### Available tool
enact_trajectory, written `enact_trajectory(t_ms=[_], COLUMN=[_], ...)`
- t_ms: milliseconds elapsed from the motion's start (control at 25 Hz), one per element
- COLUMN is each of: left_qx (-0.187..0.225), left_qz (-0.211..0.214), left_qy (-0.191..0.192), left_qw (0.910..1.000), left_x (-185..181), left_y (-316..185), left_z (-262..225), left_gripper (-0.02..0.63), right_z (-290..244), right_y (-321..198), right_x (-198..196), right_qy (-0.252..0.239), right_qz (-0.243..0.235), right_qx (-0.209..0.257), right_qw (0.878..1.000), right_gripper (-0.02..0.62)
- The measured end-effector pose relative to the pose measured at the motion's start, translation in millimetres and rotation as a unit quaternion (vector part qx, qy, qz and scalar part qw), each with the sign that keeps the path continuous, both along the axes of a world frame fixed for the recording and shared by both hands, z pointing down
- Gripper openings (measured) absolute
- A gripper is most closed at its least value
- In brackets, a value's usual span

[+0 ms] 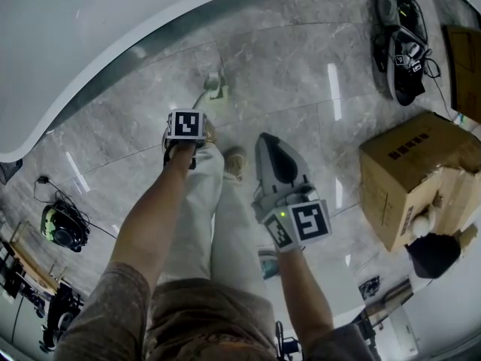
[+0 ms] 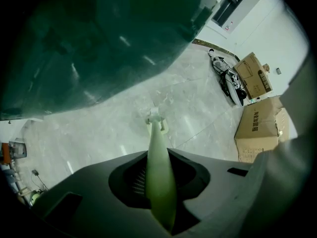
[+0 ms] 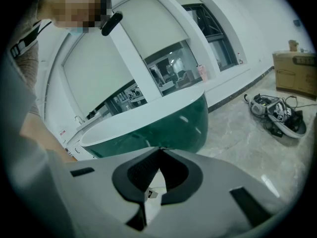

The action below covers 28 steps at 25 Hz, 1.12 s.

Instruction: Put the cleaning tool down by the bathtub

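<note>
The cleaning tool is a pale green brush with a long handle. Its small bristled head hangs just over the grey marble floor, close to the bathtub. My left gripper is shut on the handle and points steeply down; in the head view it sits under its marker cube. The bathtub has a white rim and a dark green outer wall. Further right, my right gripper holds nothing, and its jaws meet at the tip. The tub stands beyond it.
A cardboard box stands on the floor at the right, with a heap of straps and gear behind it. A headset with cables lies at the left. The person's legs and shoes are between the grippers.
</note>
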<state>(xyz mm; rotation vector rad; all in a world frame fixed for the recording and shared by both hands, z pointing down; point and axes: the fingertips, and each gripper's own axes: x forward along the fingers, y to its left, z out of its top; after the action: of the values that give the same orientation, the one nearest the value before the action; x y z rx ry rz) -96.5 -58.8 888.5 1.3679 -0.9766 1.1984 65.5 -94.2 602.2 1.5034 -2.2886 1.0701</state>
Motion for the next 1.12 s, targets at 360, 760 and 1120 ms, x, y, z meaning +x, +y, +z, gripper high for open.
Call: enact_trajectory(t_ms=[360, 760, 1120], left_qx=[-0.051, -0.073, -0.111], left_qz=[0.009, 0.014, 0.024], left_qy=[-0.026, -0.042, -0.062], left_qw=[0.9983, 0.9963, 0.9916], left_x=[13.9, 11.1, 17.3], left_y=[-0.9, 12.9, 20.5], left_z=[18.2, 15.2, 11.7], left_gripper=[0.084, 0.084, 0.083], right_z=[11.5, 13.7, 8.9], right_y=[-1.0, -0.4, 3.1], right_x=[6.6, 16.1, 18.2], right_qy=[-0.002, -0.009, -0.014], right_qz=[0.011, 0.020, 0.017], right_qx=[-0.013, -0.017, -0.014], right_qw=[1.000, 1.000, 1.000], right_gripper=[-0.002, -0.002, -0.002])
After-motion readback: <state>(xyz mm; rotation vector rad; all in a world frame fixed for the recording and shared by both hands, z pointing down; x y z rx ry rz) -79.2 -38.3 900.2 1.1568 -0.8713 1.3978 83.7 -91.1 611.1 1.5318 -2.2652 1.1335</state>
